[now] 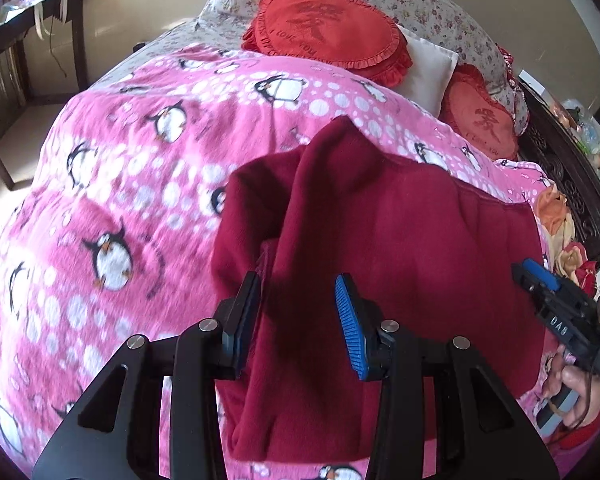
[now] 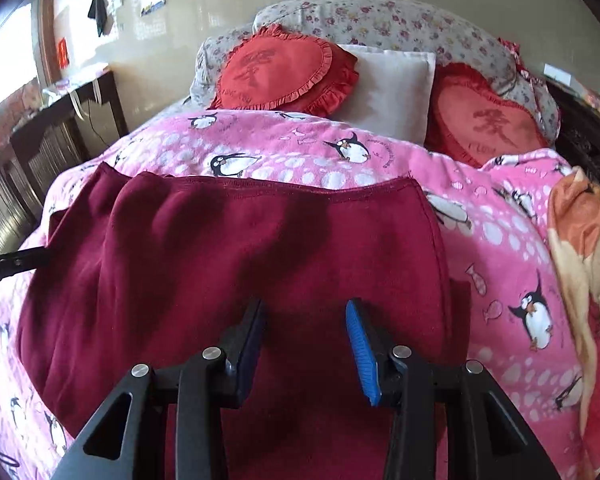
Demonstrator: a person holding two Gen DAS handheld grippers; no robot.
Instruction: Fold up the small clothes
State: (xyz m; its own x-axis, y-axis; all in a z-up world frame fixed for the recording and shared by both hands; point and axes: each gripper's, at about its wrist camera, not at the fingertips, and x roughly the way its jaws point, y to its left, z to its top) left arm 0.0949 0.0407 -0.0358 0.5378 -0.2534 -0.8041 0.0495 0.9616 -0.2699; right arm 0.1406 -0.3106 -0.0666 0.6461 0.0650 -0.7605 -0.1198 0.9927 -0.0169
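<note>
A maroon garment (image 1: 380,248) is seen spread, partly folded, on a bed's pink penguin-print blanket (image 1: 112,184), below two red heart cushions (image 2: 284,72). The left hand-held gripper (image 1: 300,320) and the right hand-held gripper (image 2: 306,340) are held over the cloth with jaws parted, nothing pinched between the pads.

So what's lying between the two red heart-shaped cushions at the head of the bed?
A plain white pillow sits between the two red heart cushions, partly tucked behind the left one. The right wrist view shows it best.
</note>
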